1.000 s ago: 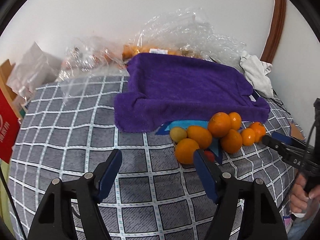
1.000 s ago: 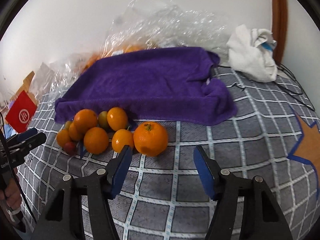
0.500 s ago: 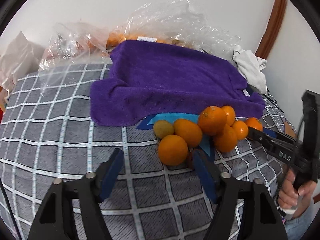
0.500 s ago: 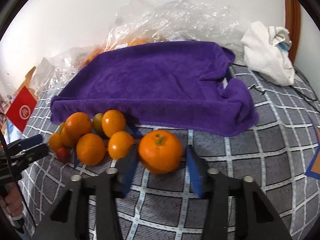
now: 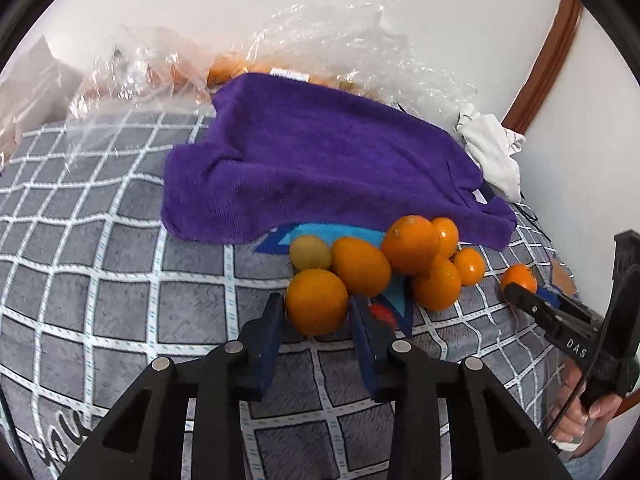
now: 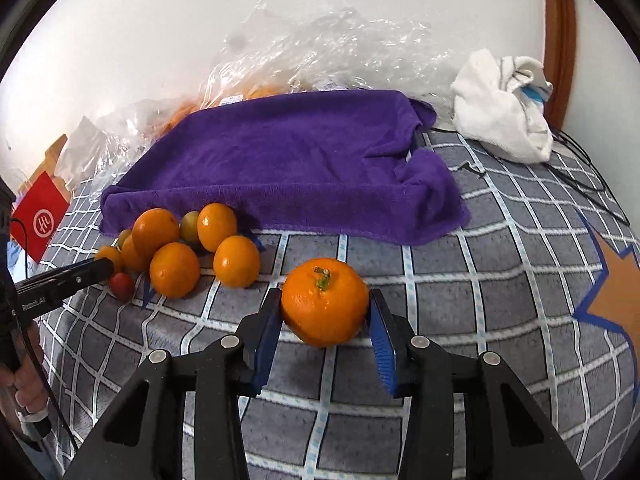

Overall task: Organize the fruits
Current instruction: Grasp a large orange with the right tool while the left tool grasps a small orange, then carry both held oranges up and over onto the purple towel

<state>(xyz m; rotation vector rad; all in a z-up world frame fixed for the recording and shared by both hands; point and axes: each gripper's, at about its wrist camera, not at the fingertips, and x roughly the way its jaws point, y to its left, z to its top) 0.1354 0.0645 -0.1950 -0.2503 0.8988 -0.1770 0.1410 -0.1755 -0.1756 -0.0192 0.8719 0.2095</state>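
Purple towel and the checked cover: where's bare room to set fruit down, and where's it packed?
The purple towel top is bare. So is the checked cover right of the stemmed orange, toward the white cloth, and the cover left of the fruit pile in the left wrist view. Crowded: the pile at the towel's front edge and the plastic bags behind.

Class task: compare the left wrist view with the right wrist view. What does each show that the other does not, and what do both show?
Only the left wrist view: blue patch beneath the fruit pile.
Only the right wrist view: red card, orange star.
Both: purple towel, white cloth, left gripper and right gripper, each with jaws shut on an orange.
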